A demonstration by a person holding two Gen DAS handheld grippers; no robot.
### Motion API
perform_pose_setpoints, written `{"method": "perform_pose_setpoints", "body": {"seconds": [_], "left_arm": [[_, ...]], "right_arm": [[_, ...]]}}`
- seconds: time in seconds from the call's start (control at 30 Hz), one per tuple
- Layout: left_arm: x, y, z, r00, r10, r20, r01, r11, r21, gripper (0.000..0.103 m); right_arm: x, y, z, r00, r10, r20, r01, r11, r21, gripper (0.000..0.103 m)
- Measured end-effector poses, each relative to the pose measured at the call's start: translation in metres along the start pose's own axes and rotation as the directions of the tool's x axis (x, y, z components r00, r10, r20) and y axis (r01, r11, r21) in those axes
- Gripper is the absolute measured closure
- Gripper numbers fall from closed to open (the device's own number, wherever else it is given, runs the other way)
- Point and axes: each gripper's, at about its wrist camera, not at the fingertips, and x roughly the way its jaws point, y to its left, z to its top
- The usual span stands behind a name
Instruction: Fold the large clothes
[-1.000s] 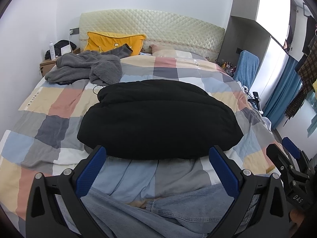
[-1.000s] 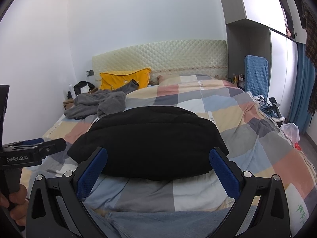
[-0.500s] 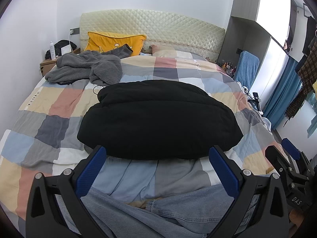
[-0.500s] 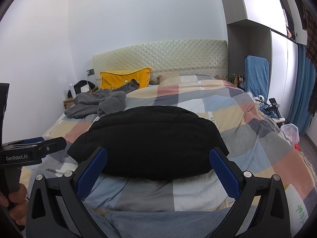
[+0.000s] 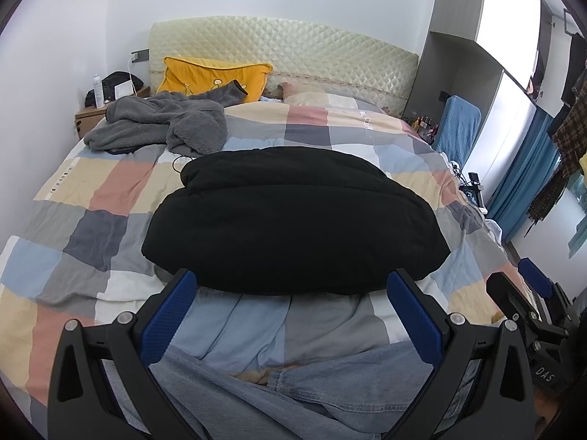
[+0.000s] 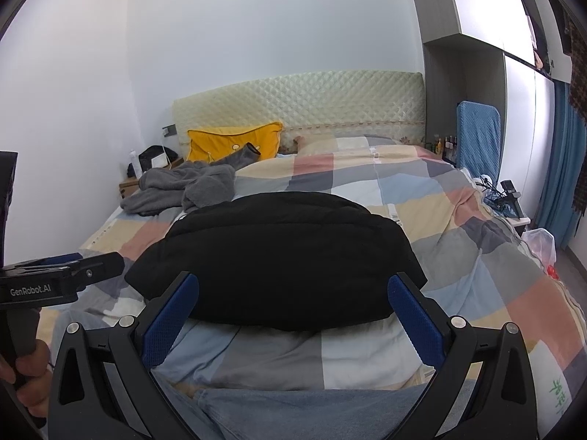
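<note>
I see the bed (image 5: 121, 187) filling both views, its checked quilt spread flat to the headboard. On the middle of it lies the black coat (image 5: 293, 220), a broad padded mound already doubled over itself, its near edge just beyond my gripper tips. Against the pictures from a second ago, almost nothing has moved: the coat keeps the same outline and my two tools hang in the same places. I judge that as a pause between folds, not progress; the coat looks compact, but whether another fold is needed I cannot tell.

At the near edge of the bed, under both tools, lie blue jeans (image 5: 330, 396), loose and crumpled, likely the next piece. A grey fleece garment (image 5: 161, 124) sits in a heap far left, near the yellow pillow (image 5: 216, 79).

My left gripper (image 5: 293, 311) is spread wide, holding nothing, above the jeans. My right gripper (image 6: 293, 311) is likewise spread and empty.

Writing: the left tool, seen from the right camera, reads "GenRobot.AI"; the right tool, seen from the left camera, shows "DAS". Green characters on the quilt's near right corner are too small to read.
</note>
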Motion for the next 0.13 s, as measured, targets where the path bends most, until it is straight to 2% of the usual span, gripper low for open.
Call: {"method": "perform_pose_setpoints", "body": {"seconds": [0.13], "left_arm": [[0.0040,-0.0002,-0.0046,1.000,0.000,-0.011,0.000,1.000,-0.018,0.000]], "right_arm": [[0.0008,-0.0019,-0.0008,1.000,0.000,0.001,0.000,1.000,0.006,0.000]]}}
